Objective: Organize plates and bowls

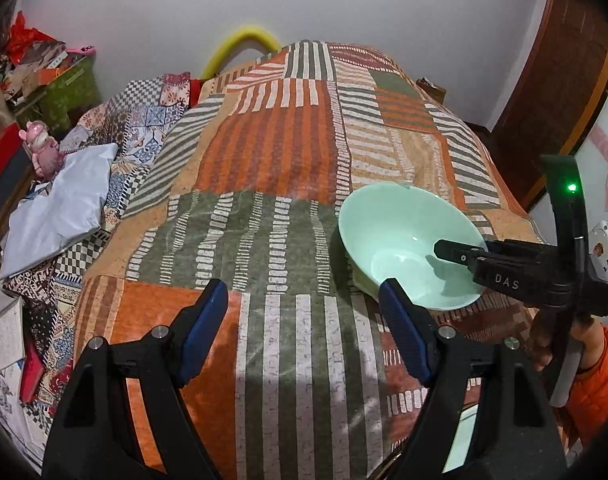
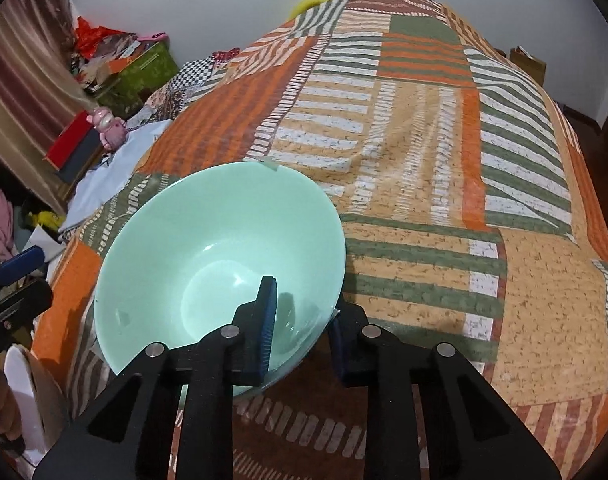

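A pale green bowl (image 2: 208, 248) sits tilted on the striped orange, green and cream bedspread (image 2: 423, 160). My right gripper (image 2: 304, 312) is shut on the bowl's near rim, one blue pad (image 2: 266, 320) inside and the other outside the wall. In the left wrist view the same bowl (image 1: 399, 236) lies at the right, with the right gripper (image 1: 459, 254) reaching in from the right. My left gripper (image 1: 302, 300) hangs open over the bedspread (image 1: 272, 160), left of the bowl, with nothing between its fingers. A pale green curved edge (image 1: 465, 428) shows under its right finger; what it is I cannot tell.
Left of the bed lie a patchwork quilt (image 1: 144, 120), a white cloth (image 1: 60, 216), a pink toy (image 1: 44, 152), a red box (image 2: 70, 142) and a green box (image 1: 70, 88) of clutter. A wooden door (image 1: 559, 92) stands right. A hand in an orange sleeve (image 1: 595, 364) holds the right gripper.
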